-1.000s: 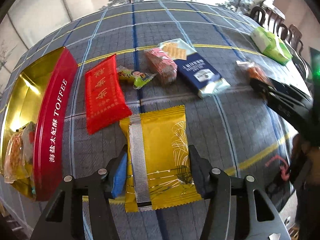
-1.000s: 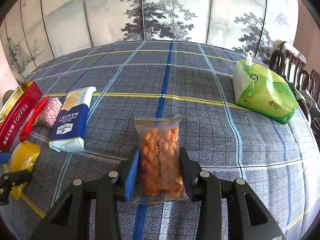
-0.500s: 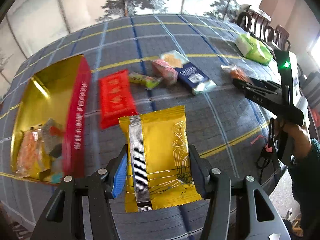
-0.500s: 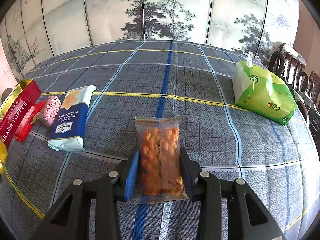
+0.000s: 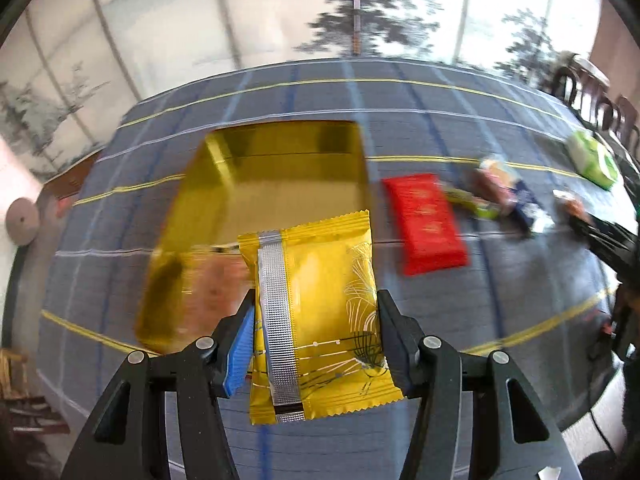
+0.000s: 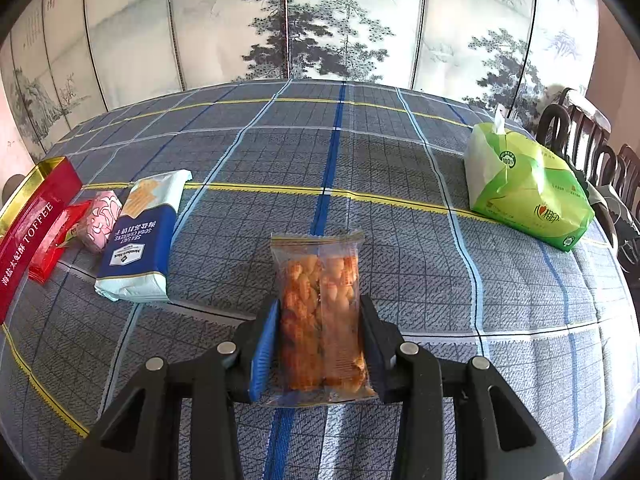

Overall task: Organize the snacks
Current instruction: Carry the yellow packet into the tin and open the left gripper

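My left gripper point(image 5: 316, 320) is shut on a yellow snack packet point(image 5: 320, 312) with a silver seam, held in the air over the near right part of the open gold toffee tin point(image 5: 280, 176). Blurred wrapped snacks lie in the tin's near end. My right gripper point(image 6: 318, 332) is shut on a clear packet of orange crackers point(image 6: 320, 312), low over the checked tablecloth point(image 6: 360, 152). To its left lie a blue and white soda cracker pack point(image 6: 140, 240), a pink packet point(image 6: 100, 220), a red packet point(image 6: 56, 240) and the tin's red side point(image 6: 28, 236).
A green tissue pack point(image 6: 524, 192) sits at the table's far right, with dark wooden chairs point(image 6: 592, 148) behind it. A painted folding screen point(image 6: 320, 20) stands beyond the table. In the left wrist view the red packet point(image 5: 424, 224) lies right of the tin.
My left gripper has carried the yellow packet leftward and upward, from beside the red packet to above the tin. The right gripper and its cracker packet have stayed still.
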Tool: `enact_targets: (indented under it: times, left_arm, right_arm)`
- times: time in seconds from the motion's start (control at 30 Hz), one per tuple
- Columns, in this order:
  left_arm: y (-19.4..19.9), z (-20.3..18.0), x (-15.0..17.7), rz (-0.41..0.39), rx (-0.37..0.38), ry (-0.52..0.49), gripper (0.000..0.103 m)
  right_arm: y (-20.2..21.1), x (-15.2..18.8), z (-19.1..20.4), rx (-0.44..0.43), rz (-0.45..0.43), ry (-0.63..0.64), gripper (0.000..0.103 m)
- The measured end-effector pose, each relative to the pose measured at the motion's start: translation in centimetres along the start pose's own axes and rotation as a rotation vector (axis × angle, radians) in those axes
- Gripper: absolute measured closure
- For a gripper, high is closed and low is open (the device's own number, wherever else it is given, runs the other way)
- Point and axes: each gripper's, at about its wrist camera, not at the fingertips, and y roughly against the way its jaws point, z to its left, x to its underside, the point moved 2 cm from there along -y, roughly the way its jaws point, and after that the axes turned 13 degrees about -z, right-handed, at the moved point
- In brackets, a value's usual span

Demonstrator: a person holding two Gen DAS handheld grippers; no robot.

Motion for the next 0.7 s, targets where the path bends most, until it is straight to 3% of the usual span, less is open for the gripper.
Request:
enact_targets:
  times: [0.23, 0.7]
  left_arm:
    - [-1.5, 4.6, 0.7, 0.026, -0.085, 0.006, 0.051]
    - [-3.1, 6.0, 1.8, 0.037, -0.065, 0.01, 0.05]
  right_arm:
    - [0.0, 0.0, 0.0, 0.001, 0.0, 0.001, 0.063]
    - [0.0, -0.4, -0.2, 0.035, 0.03, -0.014, 0.063]
